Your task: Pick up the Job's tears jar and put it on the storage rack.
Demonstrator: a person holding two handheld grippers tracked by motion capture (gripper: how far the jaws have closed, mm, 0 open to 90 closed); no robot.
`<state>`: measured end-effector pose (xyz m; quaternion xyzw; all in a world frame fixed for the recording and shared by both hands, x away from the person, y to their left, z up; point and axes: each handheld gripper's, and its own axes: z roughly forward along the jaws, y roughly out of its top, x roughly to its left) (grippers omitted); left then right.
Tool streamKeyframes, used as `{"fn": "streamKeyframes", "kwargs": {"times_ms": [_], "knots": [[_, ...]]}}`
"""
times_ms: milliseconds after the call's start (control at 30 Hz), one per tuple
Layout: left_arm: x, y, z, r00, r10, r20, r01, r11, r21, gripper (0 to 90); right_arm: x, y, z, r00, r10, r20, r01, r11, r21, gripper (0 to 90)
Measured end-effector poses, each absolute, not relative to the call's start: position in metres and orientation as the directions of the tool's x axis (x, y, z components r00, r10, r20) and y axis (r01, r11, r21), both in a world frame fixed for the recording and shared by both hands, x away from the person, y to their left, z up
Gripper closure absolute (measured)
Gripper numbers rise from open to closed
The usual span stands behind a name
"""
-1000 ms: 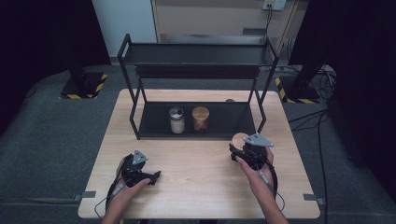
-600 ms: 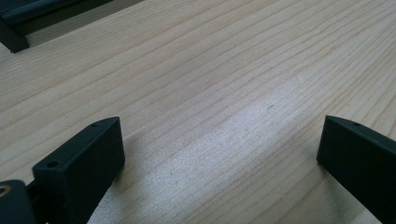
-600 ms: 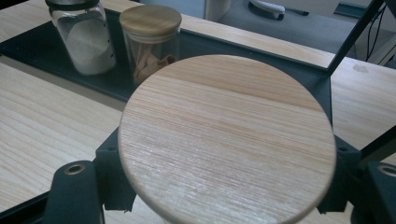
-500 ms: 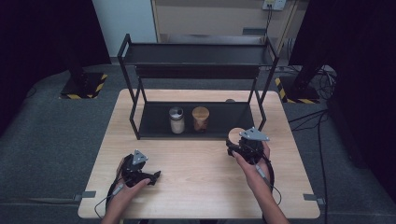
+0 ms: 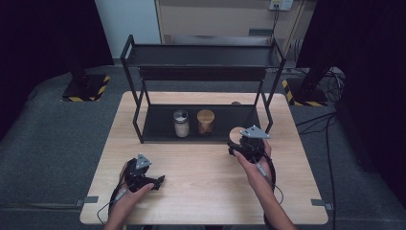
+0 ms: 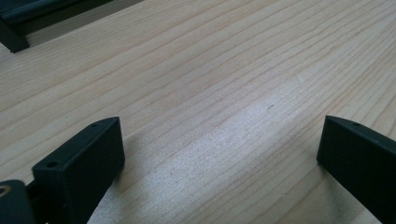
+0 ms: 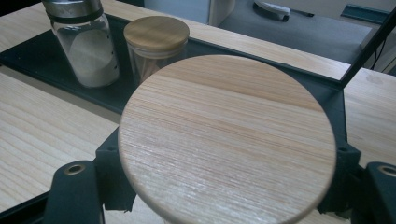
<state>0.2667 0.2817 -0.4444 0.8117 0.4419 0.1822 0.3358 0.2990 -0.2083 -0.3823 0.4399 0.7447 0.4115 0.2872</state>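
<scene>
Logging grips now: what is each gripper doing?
Left gripper: open, empty, over the table.
Right gripper: shut on a wooden-lidded jar.

Both forearms come in from the near edge of the surface (image 5: 201, 191). The left hand (image 5: 128, 184) grips the left hand-held gripper (image 5: 154, 182) low over the surface, jaws spread wide apart with nothing between them and pointing toward the middle. The right forearm reaches farther forward; the right hand (image 5: 253, 160) holds the right hand-held gripper (image 5: 238, 137) with its grey plate on top, jaws clamped on a round wooden lid (image 7: 227, 137), pointing away from the person.
</scene>
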Motion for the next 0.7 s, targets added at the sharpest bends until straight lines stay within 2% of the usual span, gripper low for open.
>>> {"fn": "streamKeyframes", "kwargs": {"times_ms": [700], "knots": [[0.267, 0.282, -0.444, 0.543, 0.840, -0.003, 0.596, -0.383, 0.706, 0.0, 0.324, -0.201, -0.384, -0.441, 0.896, -0.051, 0.432, 0.262, 0.863, 26.1]]}}
